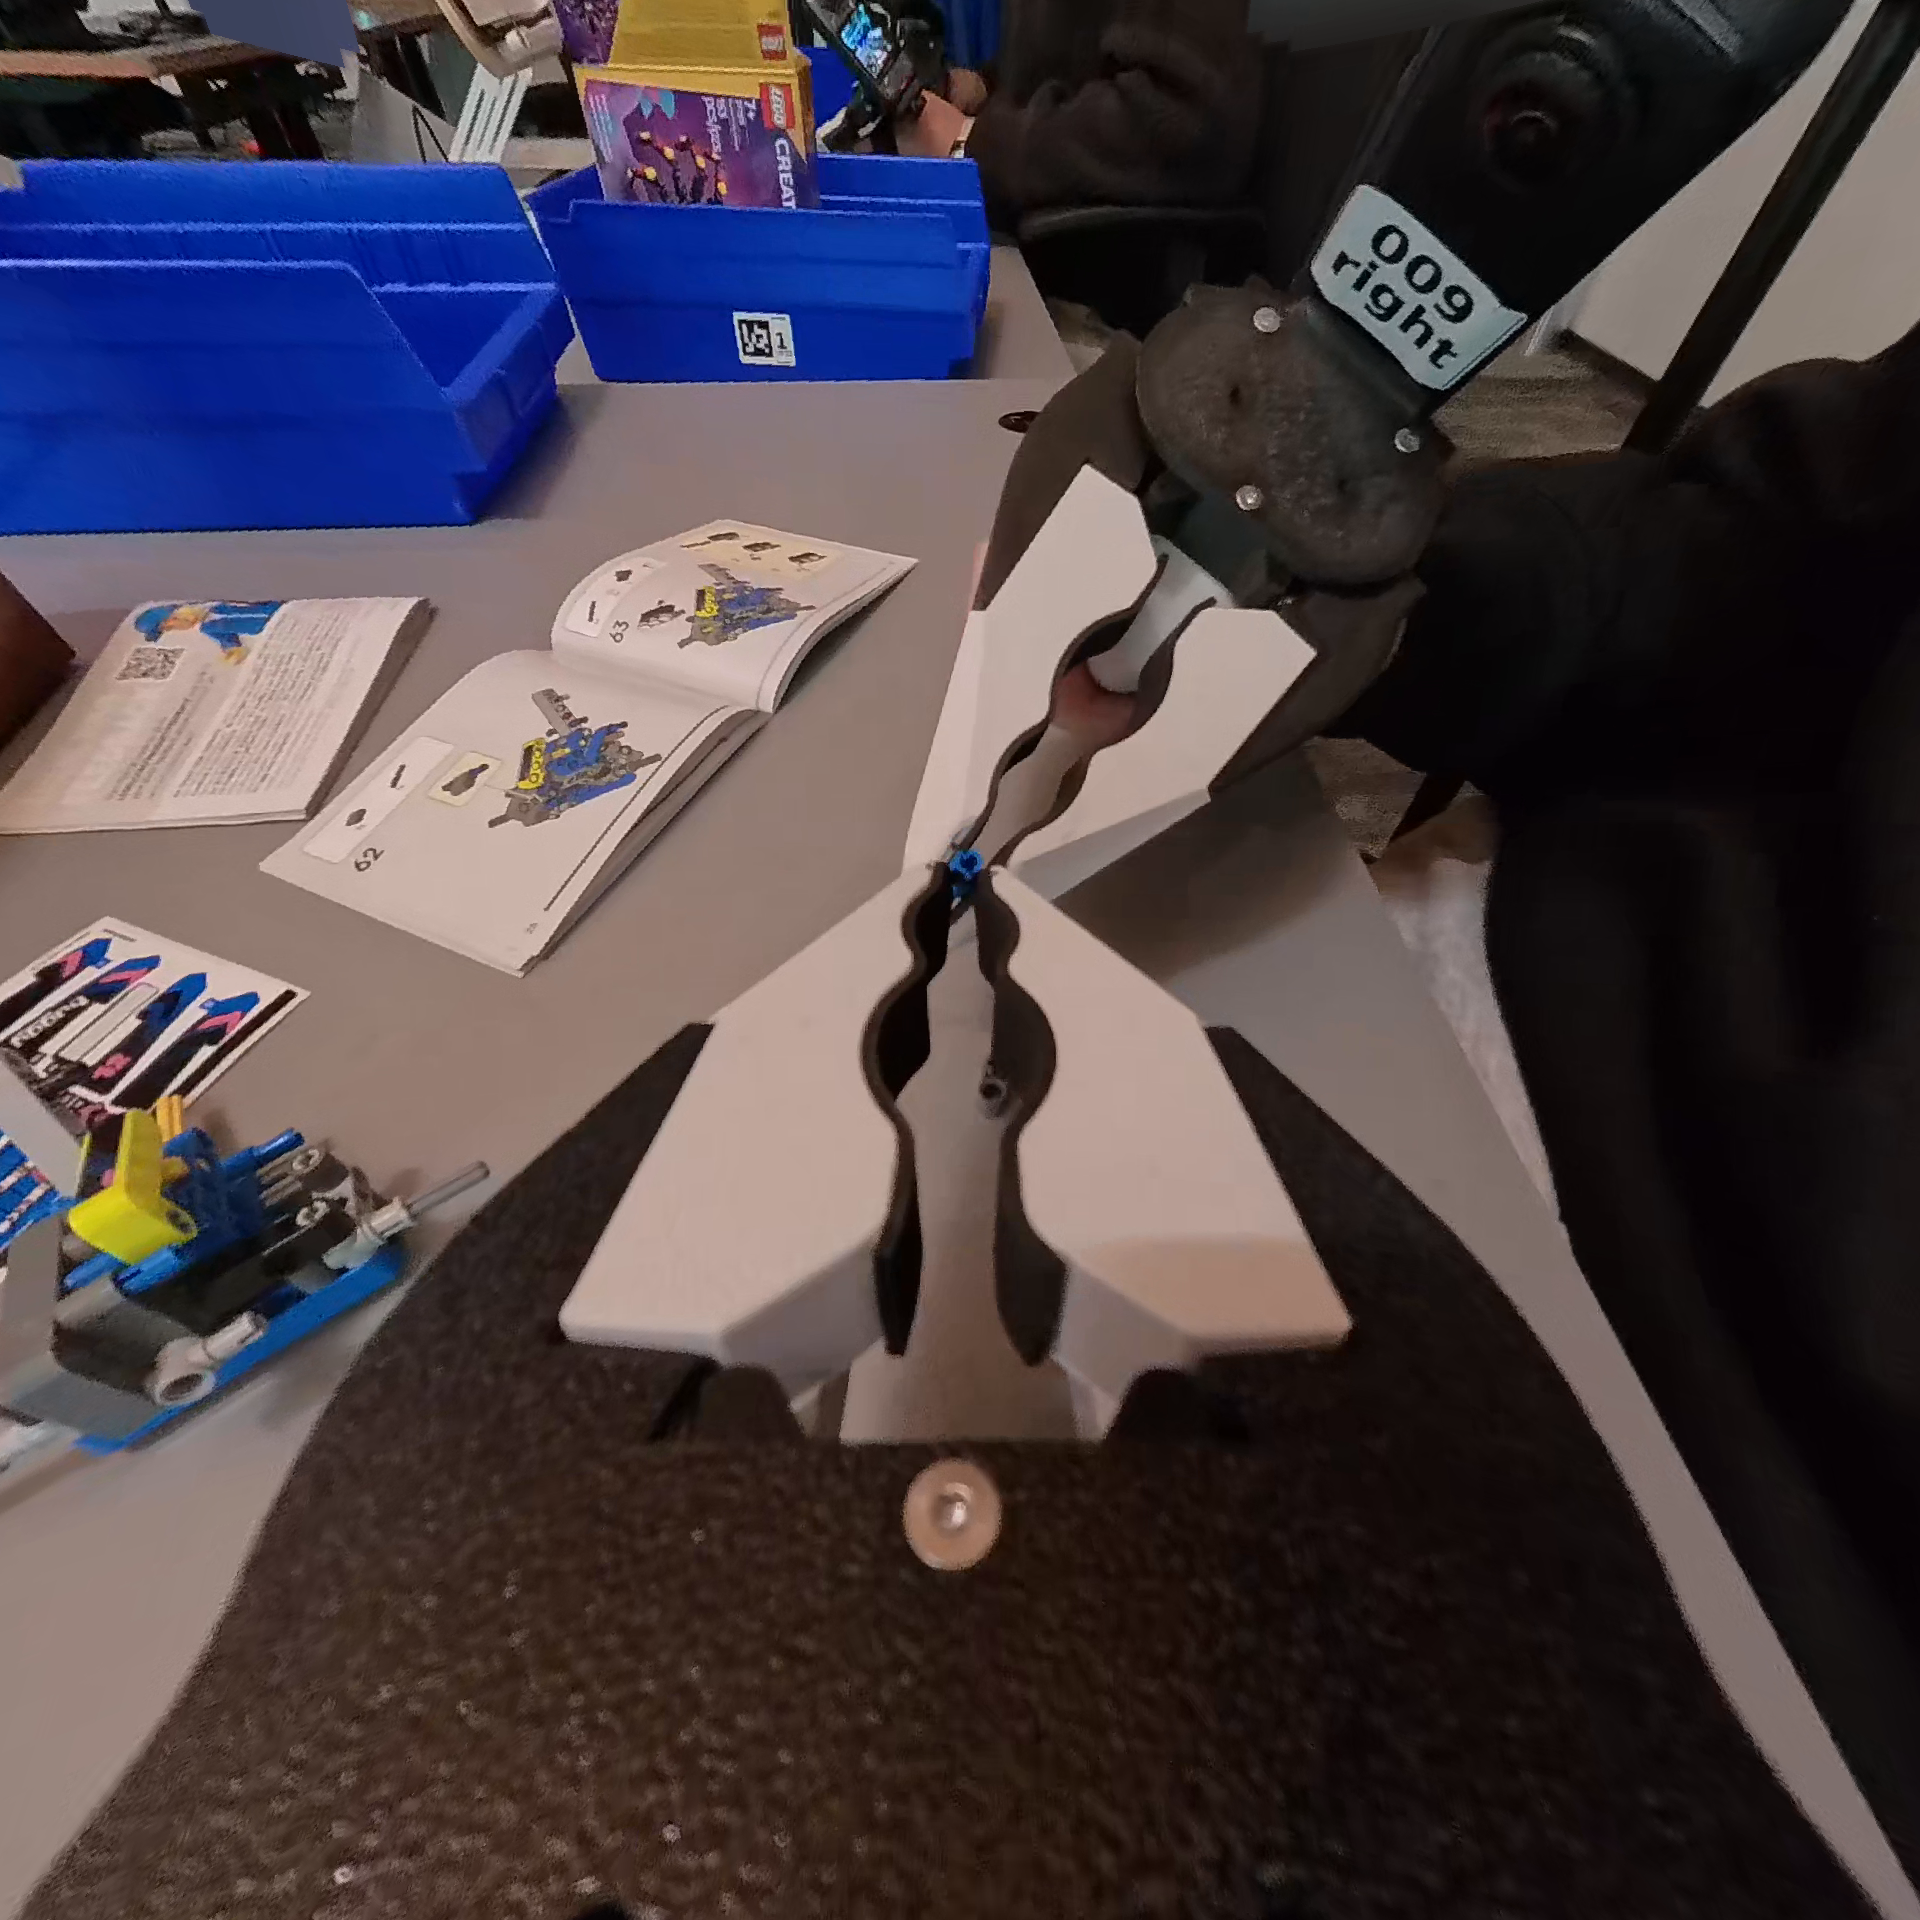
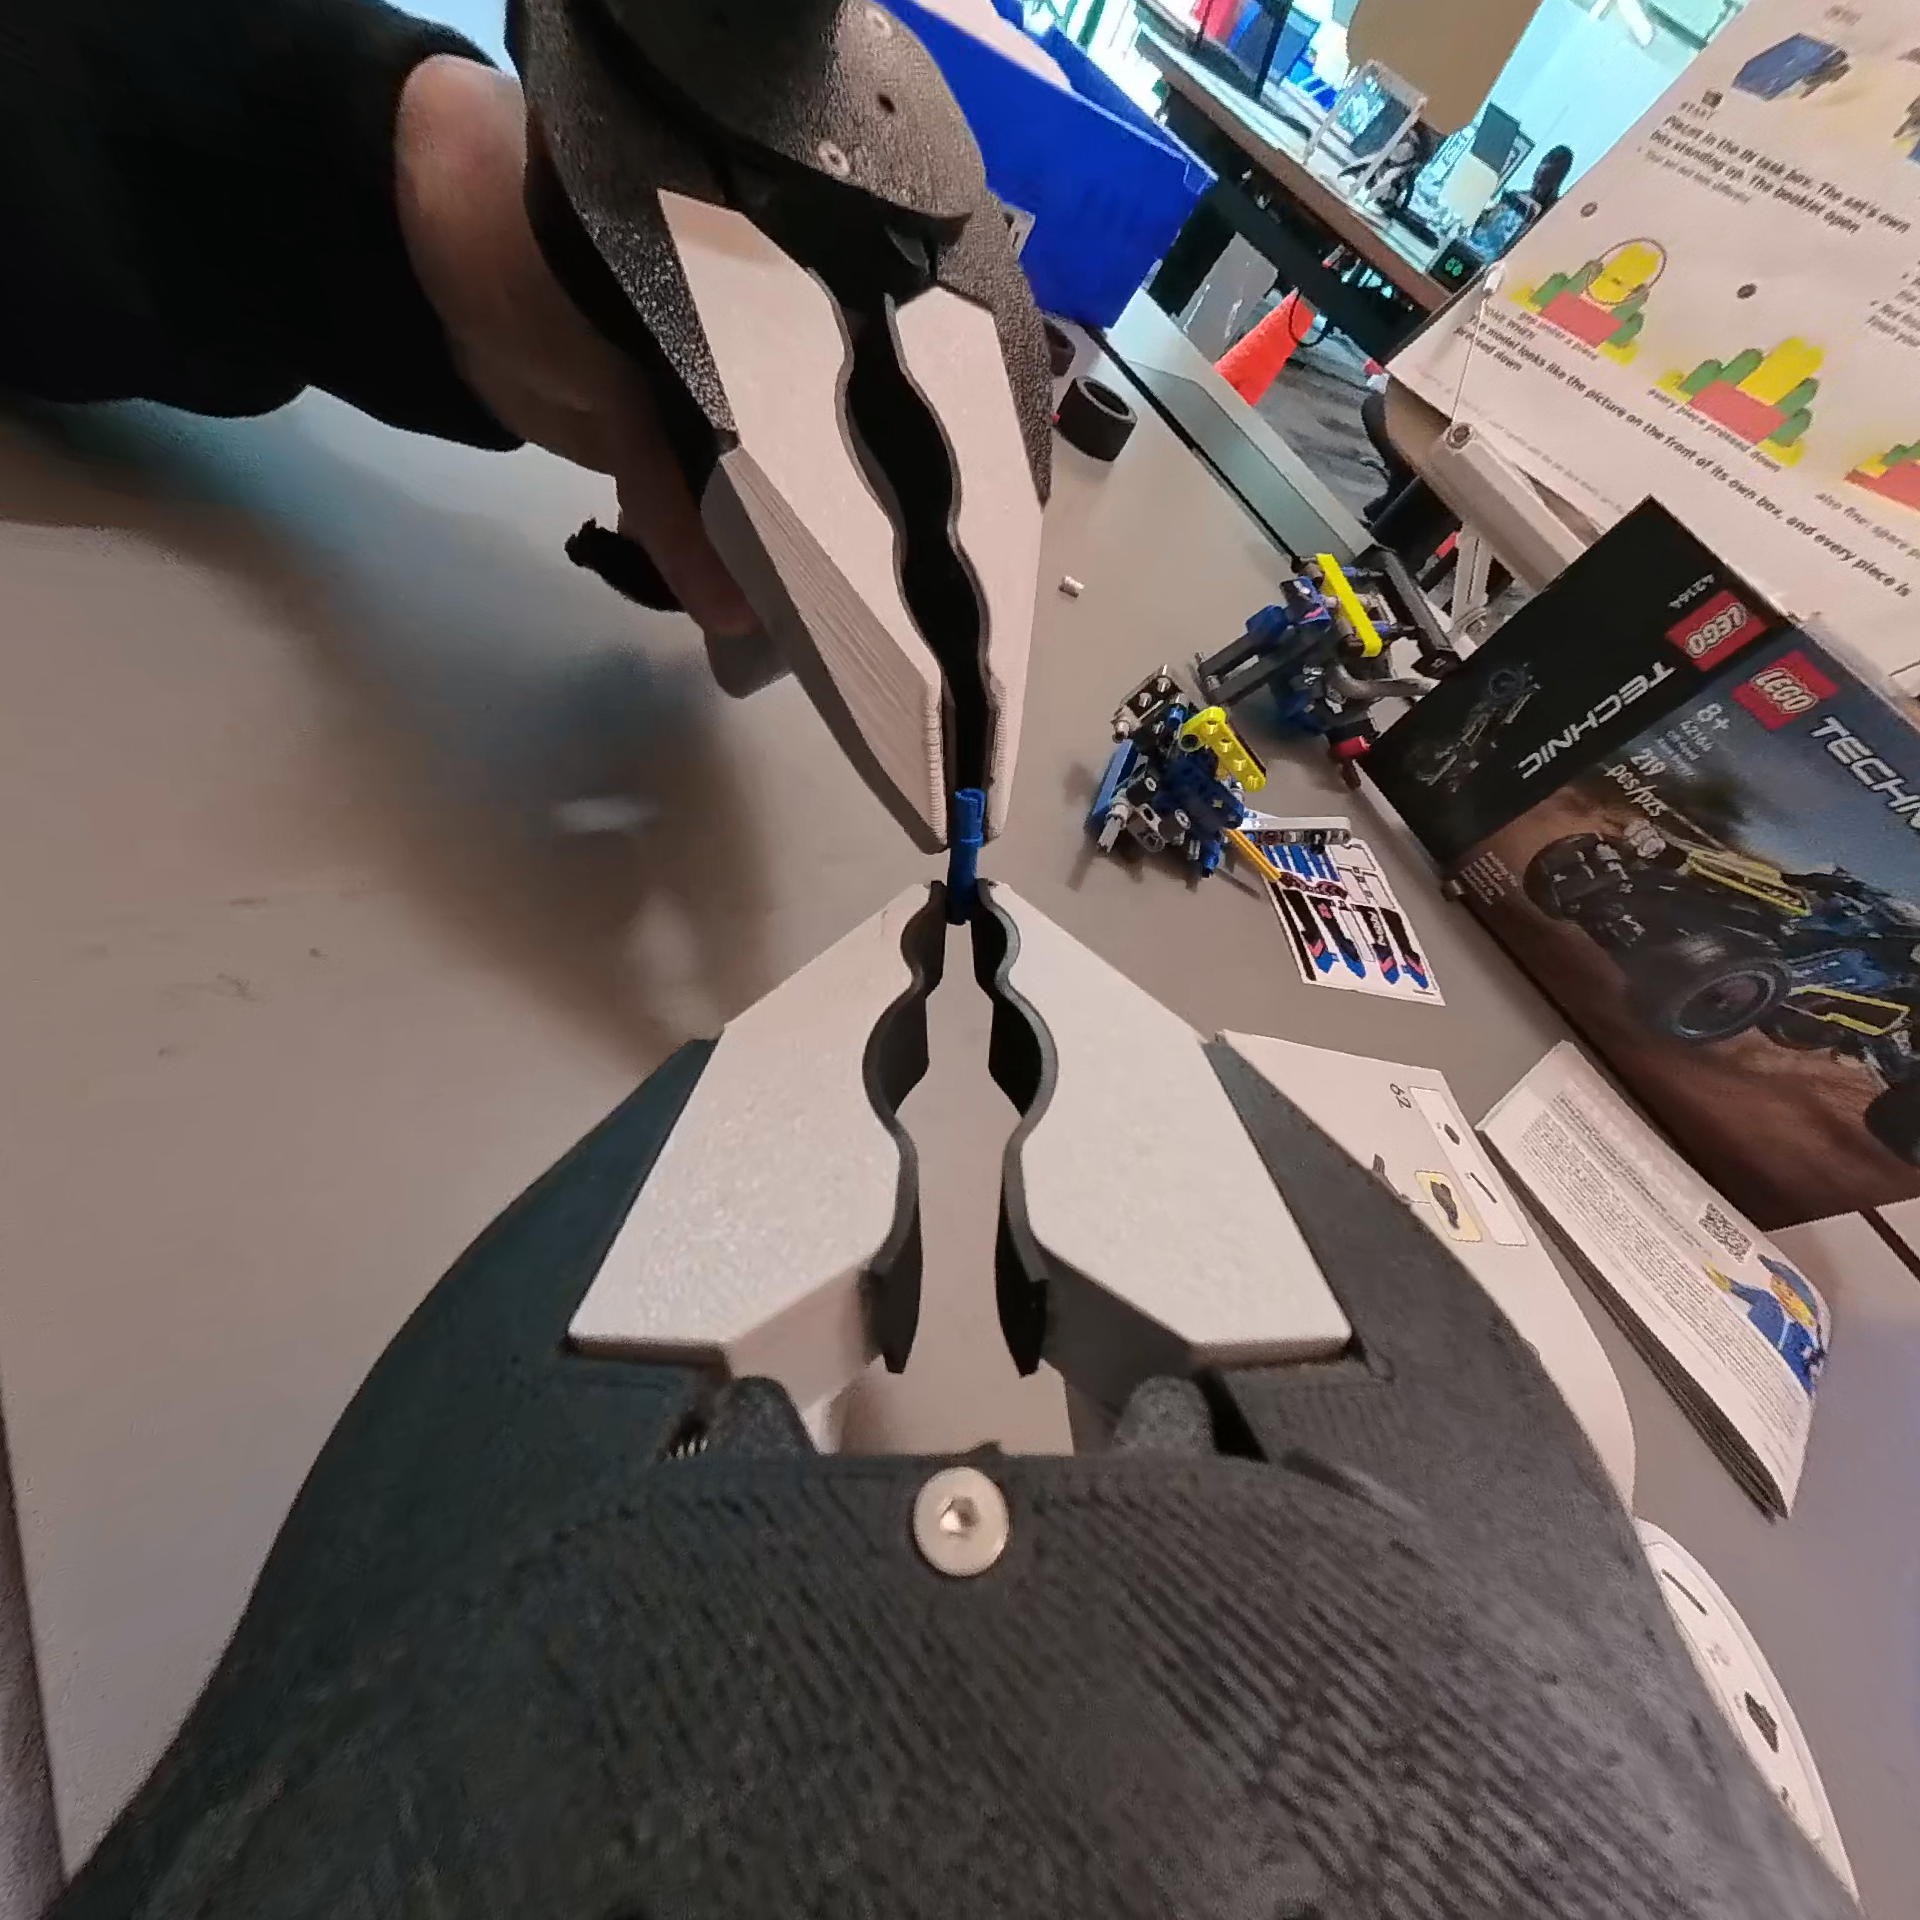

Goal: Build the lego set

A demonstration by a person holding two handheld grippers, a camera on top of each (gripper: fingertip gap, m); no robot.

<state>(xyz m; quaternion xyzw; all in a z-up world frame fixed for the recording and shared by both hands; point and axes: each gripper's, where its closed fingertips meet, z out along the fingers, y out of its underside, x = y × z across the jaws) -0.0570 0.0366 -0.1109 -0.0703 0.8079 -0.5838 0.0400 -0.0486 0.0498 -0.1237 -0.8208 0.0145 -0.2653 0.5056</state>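
Observation:
A small blue pin [image 1: 966,864] is held tip to tip between both grippers above the grey table [image 1: 727,457]. My left gripper [image 1: 961,896] is shut on its near end. My right gripper [image 1: 974,844] comes in from the upper right and is shut on the far end. In the right wrist view the pin [image 2: 966,844] spans from my right gripper [image 2: 961,906] up to the left gripper [image 2: 968,819]. The partly built blue, yellow and grey model [image 1: 208,1257] lies on the table at the left, and it also shows in the right wrist view [image 2: 1174,790].
An open instruction booklet [image 1: 582,727], a second booklet [image 1: 208,707] and a sticker sheet [image 1: 125,1008] lie on the table. Blue bins [image 1: 260,343] stand at the back. A second sub-build [image 2: 1320,644], the set's box [image 2: 1714,883] and a black tyre [image 2: 1096,416] show on the right. Left and right tips are no more than a few centimetres apart.

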